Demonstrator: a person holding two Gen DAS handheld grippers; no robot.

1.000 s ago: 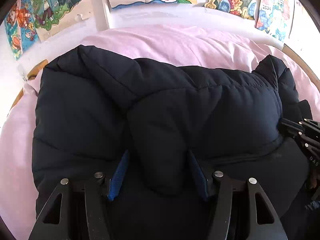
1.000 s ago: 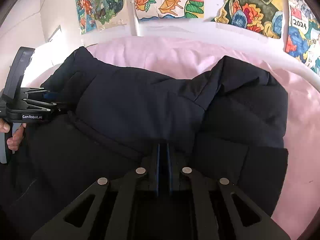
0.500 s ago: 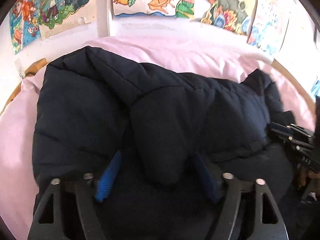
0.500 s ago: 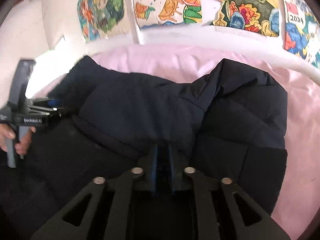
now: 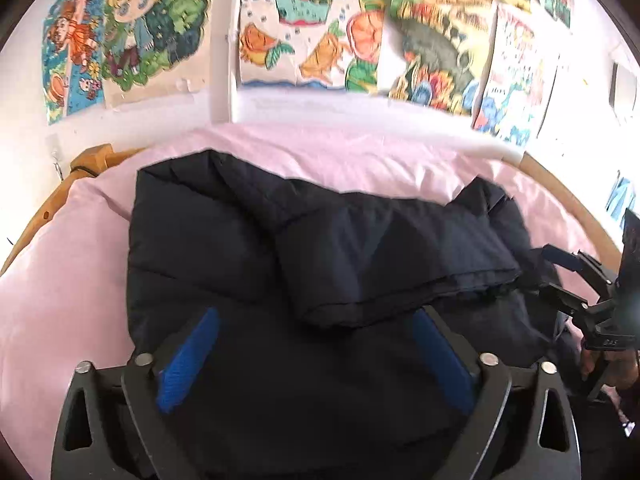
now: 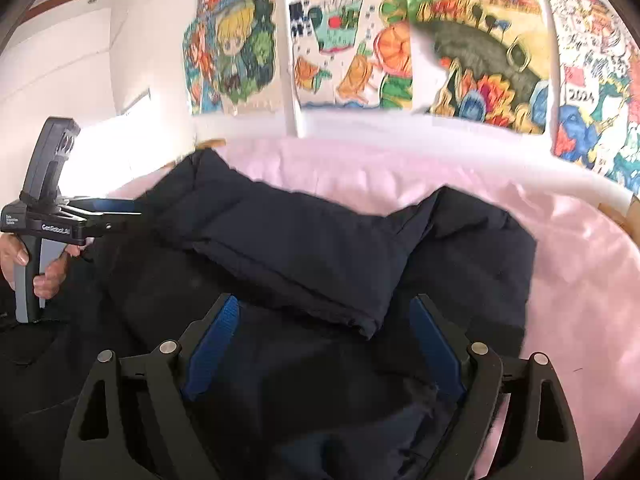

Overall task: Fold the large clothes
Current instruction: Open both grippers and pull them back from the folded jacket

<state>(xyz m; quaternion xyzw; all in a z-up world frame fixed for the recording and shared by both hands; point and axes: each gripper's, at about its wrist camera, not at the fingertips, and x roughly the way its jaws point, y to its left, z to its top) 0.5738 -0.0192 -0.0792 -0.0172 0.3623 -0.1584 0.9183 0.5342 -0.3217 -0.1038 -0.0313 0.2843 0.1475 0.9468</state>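
Now the puffy dark navy quilted jacket (image 5: 320,240) lies folded on the pink-sheeted bed (image 5: 60,300), just beneath both tongs; the left tongs (image 5: 316,356) and right tongs (image 6: 324,344) are opening wide, pinching nothing.

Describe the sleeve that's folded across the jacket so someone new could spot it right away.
Start at the pink bedsheet below the wall of colourful drawings; a dark navy puffer jacket lies on it. The folded sleeve is the padded band lying across the jacket's top, ending in a stitched cuff edge nearest the camera.
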